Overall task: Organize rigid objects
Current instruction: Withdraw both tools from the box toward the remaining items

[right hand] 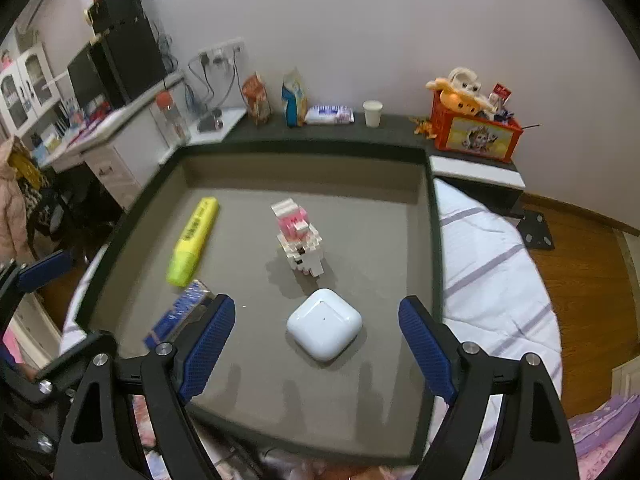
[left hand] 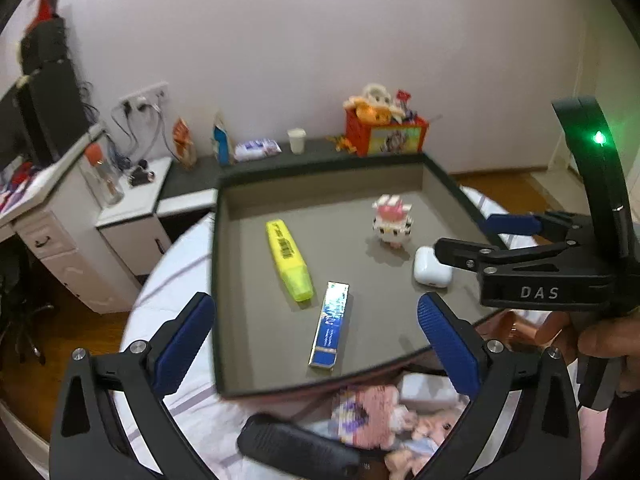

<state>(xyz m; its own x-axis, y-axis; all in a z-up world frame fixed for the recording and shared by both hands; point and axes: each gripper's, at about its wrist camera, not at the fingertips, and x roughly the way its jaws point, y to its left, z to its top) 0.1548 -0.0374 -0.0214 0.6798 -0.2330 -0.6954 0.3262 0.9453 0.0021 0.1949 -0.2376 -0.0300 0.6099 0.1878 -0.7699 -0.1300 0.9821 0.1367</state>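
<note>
Four rigid items in the tray, both tongs empty

Four objects lie on the grey floor of the shallow tray [right hand: 431,240], which rests on a striped bed [right hand: 492,264], not a tabletop.

Left to right, right wrist view:
- Yellow highlighter [right hand: 192,242], near the left wall, lying lengthwise.
- Blue foil-wrapped bar [right hand: 180,312], just below the highlighter's cap end, partly hidden by a blue pad. Whether the two touch, cannot tell.
- Pink-and-white block figure [right hand: 298,242], upright, mid-tray.
- White earbud case [right hand: 324,324], flat, just in front of the figure, apart from it.

Tongs:
- Left tongs [left hand: 316,344]: jaws wide apart, nothing between the pads, over the tray's near edge with the blue bar ahead.
- Right tongs [right hand: 316,348]: jaws apart, straddling the earbud case without pressing on it.

Risks, as judged:
- Case is smooth and rounded; an off-centre pinch could squirt it forward into the block figure and topple it.
- Figure looks top-heavy; any nudge may tip it.
- Tray sits on soft bedding; pressing down on the rim could tilt it and slide everything.
- Both tongs work close together; they could collide over the case.
</note>
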